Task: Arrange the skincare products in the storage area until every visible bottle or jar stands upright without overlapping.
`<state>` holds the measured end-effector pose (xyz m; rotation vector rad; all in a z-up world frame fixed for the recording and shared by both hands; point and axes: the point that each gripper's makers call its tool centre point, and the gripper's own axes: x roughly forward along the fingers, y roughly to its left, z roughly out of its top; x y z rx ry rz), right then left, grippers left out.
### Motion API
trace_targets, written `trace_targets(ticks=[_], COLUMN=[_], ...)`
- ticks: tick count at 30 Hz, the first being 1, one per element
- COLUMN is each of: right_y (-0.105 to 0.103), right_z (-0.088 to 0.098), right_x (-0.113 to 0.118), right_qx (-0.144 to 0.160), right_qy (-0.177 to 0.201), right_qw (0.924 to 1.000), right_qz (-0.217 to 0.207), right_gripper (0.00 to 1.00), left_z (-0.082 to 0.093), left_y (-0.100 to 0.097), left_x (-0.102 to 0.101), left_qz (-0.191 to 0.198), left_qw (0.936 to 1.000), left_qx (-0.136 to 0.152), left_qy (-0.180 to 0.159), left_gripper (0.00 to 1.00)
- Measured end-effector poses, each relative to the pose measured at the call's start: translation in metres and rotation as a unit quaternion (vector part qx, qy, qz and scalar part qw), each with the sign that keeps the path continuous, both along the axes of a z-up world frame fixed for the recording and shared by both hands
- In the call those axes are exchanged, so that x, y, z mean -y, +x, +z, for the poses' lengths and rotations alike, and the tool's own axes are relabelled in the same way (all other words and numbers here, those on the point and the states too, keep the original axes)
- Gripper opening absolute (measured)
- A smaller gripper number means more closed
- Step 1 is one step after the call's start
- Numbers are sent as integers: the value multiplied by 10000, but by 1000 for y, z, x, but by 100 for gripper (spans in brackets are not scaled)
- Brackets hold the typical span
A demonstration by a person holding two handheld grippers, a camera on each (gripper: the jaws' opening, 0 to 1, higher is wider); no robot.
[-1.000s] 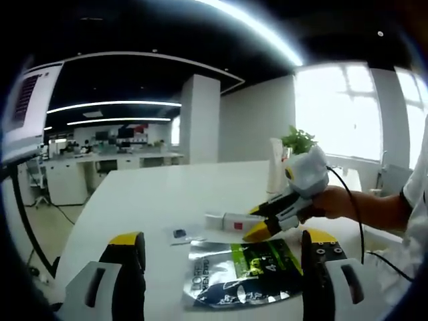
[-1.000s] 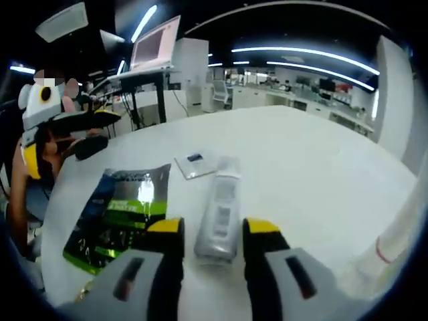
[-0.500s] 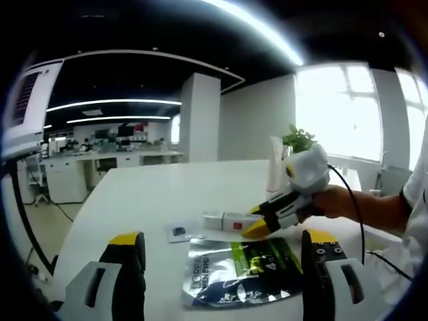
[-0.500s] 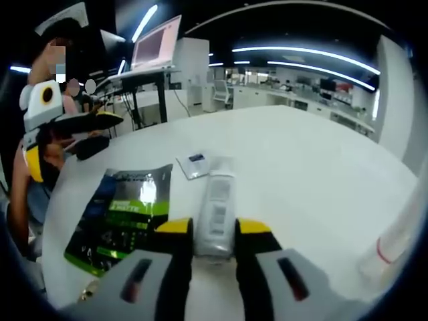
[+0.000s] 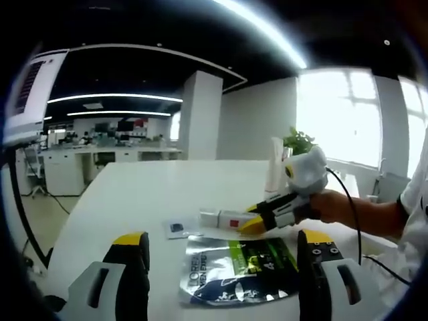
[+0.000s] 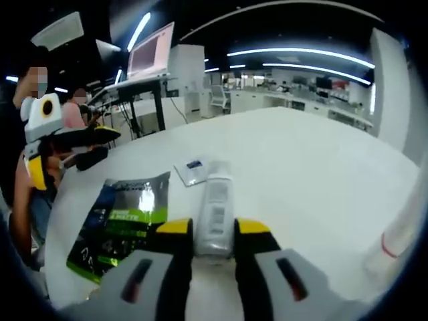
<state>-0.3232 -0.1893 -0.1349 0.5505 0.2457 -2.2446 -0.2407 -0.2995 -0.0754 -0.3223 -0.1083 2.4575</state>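
Left gripper view: low over white table, facing windows, foil pouch close at 6 o'clock. Right gripper view: low, facing office interior, tube very close at 6 o'clock. Both share pouch, tube, small sachet.

1. The table has a smooth white top with a soft sheen
2. The foil pouch is glossy and silvery, crinkled, with green and dark print; it catches glare in the right gripper view
3. The white tube looks like smooth plastic, slightly glossy
4. The small sachet is flat, shiny film
5. The right gripper has matt grey plastic jaws with yellow tips
6. The left gripper has matt black pads
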Motion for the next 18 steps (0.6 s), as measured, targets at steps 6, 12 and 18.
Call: trace_targets(ticks=[6, 12, 18], right_y=[5, 12, 19], right_z=[8, 17, 32], right_x=[3, 4, 8], right_qx=[12, 71, 30], right_qy=[-187, -420, -743], right_qw=[9998, 9991, 9972], right_qz=[21, 44, 117], right_gripper=[22, 22, 22], left_z=[-2, -2, -3], left_y=[0, 0, 0], left_x=[0, -1, -3], left_qz=[-2, -11, -33], left_qw=[10000, 10000, 10000], left_qx=[37, 41, 63], left_qy=[9, 25, 55], left_gripper=[93, 92, 92])
